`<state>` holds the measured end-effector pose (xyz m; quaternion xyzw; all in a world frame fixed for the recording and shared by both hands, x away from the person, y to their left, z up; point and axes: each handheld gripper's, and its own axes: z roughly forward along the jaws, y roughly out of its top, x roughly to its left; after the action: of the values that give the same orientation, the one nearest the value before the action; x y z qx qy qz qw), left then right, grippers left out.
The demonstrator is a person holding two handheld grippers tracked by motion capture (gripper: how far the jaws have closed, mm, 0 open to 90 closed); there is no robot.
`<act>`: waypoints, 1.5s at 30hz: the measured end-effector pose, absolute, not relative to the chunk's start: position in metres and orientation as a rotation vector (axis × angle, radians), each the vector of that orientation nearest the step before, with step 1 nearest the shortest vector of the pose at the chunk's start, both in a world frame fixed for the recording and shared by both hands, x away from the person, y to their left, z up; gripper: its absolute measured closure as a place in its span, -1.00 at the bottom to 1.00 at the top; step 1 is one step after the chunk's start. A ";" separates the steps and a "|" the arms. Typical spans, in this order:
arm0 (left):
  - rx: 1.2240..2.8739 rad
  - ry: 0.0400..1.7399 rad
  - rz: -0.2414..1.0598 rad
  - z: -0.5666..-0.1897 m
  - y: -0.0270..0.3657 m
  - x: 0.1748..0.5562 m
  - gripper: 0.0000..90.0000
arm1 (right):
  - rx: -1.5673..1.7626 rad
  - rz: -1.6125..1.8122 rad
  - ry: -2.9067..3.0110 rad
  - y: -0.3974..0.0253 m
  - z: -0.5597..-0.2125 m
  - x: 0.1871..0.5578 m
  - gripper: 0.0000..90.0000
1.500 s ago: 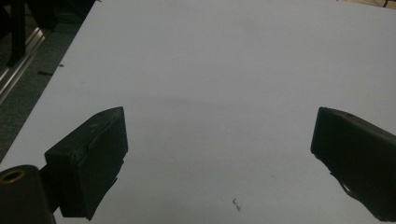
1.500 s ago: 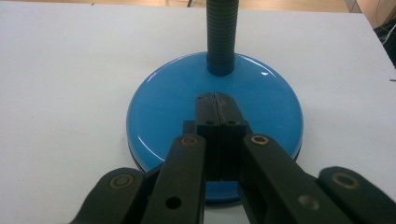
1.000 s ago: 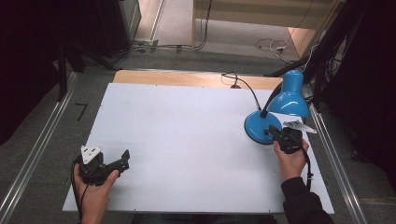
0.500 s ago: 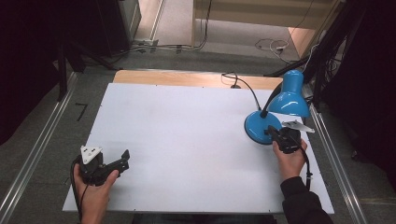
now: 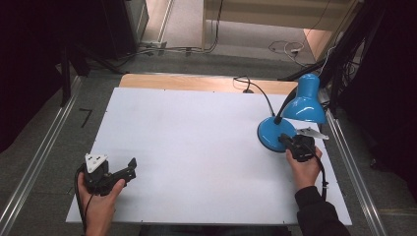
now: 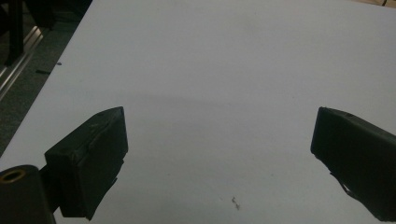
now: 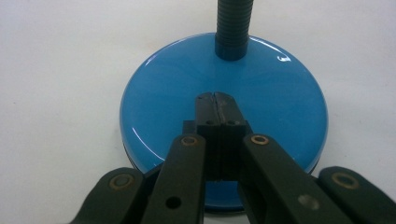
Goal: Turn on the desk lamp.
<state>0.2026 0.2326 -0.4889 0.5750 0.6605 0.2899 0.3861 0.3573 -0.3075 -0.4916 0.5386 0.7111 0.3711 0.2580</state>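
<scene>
Almost nothing has moved since a second ago: the right gripper (image 5: 289, 141) has stayed over the near part of the lamp base, and the left gripper (image 5: 129, 167) has stayed at the table's near left corner.

In the right gripper view, the right gripper (image 7: 215, 96) has its jaws pressed flat together with nothing between them, the tips lying over the middle of the round blue lamp base (image 7: 154, 107). Just ahead of the tips, the dark ribbed gooseneck (image 7: 235, 23) rises from the far side of the base. Whether the tips touch the glossy surface or hang just above it cannot be told.

From the high view, the blue desk lamp (image 5: 302, 103) stands directly ahead of the right hand (image 5: 304, 164), its base (image 5: 270, 132) beneath the jaw tips and its shade (image 5: 306, 101) beyond and to the right of the gripper. The lamp's black cord (image 5: 255, 91) runs away toward the far table edge.

In the left gripper view, the left gripper (image 6: 219, 135) has its jaws spread wide, with bare white table (image 6: 210, 70) between and ahead of them. The left hand (image 5: 101, 196) holds it low over the white tabletop (image 5: 196, 137), well apart from the lamp, which stands far off to its right.
</scene>
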 end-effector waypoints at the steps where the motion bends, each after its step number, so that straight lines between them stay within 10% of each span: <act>1: 1.465 1.681 0.738 -0.489 0.233 0.203 -0.90 | 1.465 1.003 1.930 -0.307 -0.492 0.357 0.94; 45: 1.454 1.683 0.733 -0.489 0.233 0.202 -0.90 | 1.419 0.980 1.906 -0.307 -0.497 0.353 0.96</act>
<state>0.2015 0.2333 -0.4885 0.5718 0.6619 0.2883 0.3895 0.3534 -0.3072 -0.4969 0.5296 0.7115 0.3659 0.2816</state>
